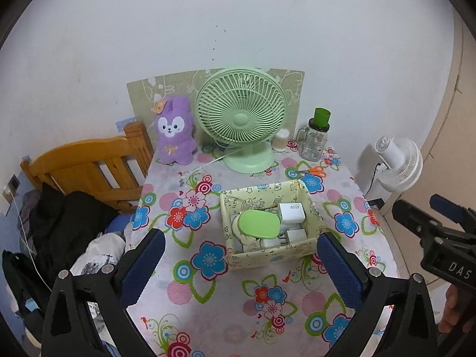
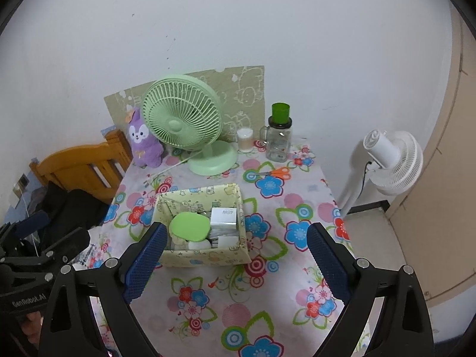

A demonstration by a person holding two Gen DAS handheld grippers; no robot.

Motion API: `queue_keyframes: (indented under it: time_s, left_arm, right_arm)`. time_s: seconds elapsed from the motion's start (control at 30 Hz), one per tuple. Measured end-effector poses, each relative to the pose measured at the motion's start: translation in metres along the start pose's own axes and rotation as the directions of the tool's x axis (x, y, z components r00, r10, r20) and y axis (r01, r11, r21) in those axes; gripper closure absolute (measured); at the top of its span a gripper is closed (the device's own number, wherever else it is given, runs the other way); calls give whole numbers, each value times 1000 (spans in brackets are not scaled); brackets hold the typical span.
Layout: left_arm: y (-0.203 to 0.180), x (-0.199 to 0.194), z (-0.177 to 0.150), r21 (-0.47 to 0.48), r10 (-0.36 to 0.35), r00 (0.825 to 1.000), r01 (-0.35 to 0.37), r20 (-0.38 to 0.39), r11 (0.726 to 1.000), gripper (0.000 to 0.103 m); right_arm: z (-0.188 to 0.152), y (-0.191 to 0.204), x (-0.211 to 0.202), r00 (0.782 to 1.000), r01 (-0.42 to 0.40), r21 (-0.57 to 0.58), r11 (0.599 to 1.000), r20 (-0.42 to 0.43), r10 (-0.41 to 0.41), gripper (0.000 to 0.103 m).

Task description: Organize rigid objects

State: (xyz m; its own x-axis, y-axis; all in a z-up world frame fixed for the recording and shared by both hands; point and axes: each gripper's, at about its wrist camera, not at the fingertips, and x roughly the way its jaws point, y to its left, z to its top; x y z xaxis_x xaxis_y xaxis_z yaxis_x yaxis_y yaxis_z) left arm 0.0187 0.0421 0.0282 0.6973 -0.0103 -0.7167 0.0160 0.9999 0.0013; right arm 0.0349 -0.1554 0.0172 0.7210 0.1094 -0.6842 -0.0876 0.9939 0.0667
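A pale yellow patterned box (image 1: 306, 192) (image 2: 205, 258) sits mid-table on the floral cloth. It holds a green oval case (image 1: 259, 223) (image 2: 189, 226), a white carton (image 1: 293, 211) (image 2: 223, 216) and other small white items. My left gripper (image 1: 241, 238) is open and empty, held above the table's near side, the box between its fingers. My right gripper (image 2: 235, 235) is open and empty, with the box near its left finger. Orange-handled scissors (image 1: 312, 172) (image 2: 276, 173) lie behind the box.
At the back stand a green desk fan (image 1: 241, 119) (image 2: 184, 119), a purple plush rabbit (image 1: 175, 132) (image 2: 142, 141), a cotton-swab jar (image 1: 281, 140) (image 2: 244, 139) and a glass mug with a green cup (image 1: 316, 138) (image 2: 279, 136). A wooden bed frame (image 1: 89, 169) is left, a white floor fan (image 2: 389, 160) right.
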Motion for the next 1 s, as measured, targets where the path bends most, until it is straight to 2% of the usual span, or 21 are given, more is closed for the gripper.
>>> queue_keyframes:
  time_s: [0.2, 0.47, 1.0]
  left_arm:
    - [-2, -7, -1, 2, 1, 1000, -1, 10, 1000, 0]
    - [-3, -13, -6, -6, 20, 1000, -20, -9, 1000, 0]
    - [-1, -22, -5, -20, 14, 1000, -13, 25, 1000, 0]
  right_arm:
    - [-4, 1, -11, 999, 31, -15, 999, 11, -30, 6]
    - [-10, 6, -17, 1000, 20, -30, 999, 13, -20, 6]
    - [-8, 12, -22, 999, 7, -47, 999, 39, -6, 4]
